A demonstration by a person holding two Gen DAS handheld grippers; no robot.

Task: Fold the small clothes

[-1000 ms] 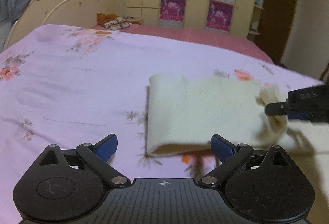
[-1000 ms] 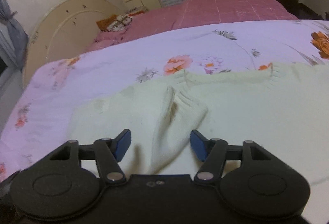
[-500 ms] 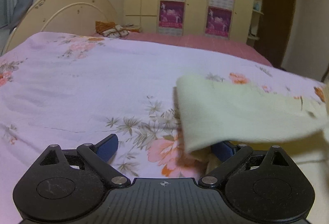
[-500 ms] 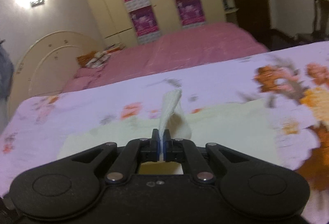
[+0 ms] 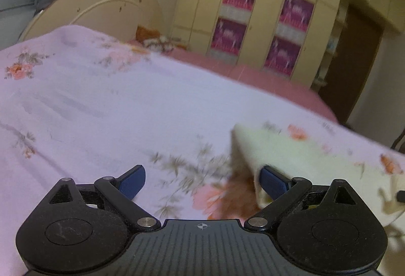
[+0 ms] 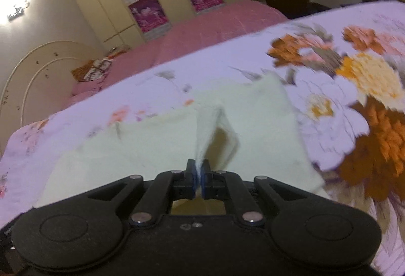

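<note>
A cream knitted garment lies on the lilac floral bedspread. My right gripper is shut on a raised fold of the garment, which stands up as a ridge between the blue pads. In the left wrist view the same garment is lifted at the right, its near edge draped over my right finger. My left gripper is open and holds nothing, low over the bedspread.
A cream curved headboard stands at the back left. A pink second bed with a pillow lies beyond. A wardrobe with magenta posters fills the back wall. A dark door is at the right.
My right gripper closed on a fold of the garment and lifted it. The garment's edge rose and shifted right in the left view, over my left gripper's right finger.
</note>
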